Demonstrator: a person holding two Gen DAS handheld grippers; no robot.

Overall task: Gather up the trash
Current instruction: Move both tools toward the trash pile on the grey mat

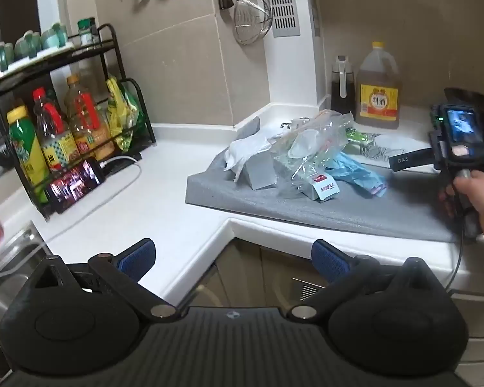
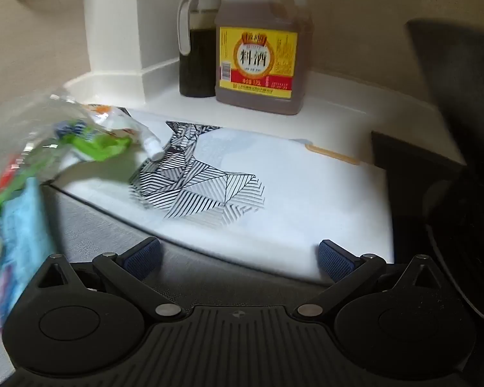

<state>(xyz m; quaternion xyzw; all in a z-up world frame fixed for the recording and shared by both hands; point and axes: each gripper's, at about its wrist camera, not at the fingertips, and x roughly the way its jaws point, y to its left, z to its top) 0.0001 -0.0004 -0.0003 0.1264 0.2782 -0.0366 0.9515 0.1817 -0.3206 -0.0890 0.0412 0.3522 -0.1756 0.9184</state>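
Both your left gripper and right gripper gape wide, holding nothing. The clear plastic bag on the grey mat looks light, crinkly and slippery (probably collapsing under pressure), so pinch 1 bunched fold near its top.

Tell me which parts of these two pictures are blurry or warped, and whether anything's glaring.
Right wrist view: the trash pile at left is smeared with motion blur, while the cooking wine jug reads sharp. Left wrist view: mostly crisp, though the counter edge bows from fisheye distortion and the corners go dark. No strong glare; only the phone screen by the rack glows.
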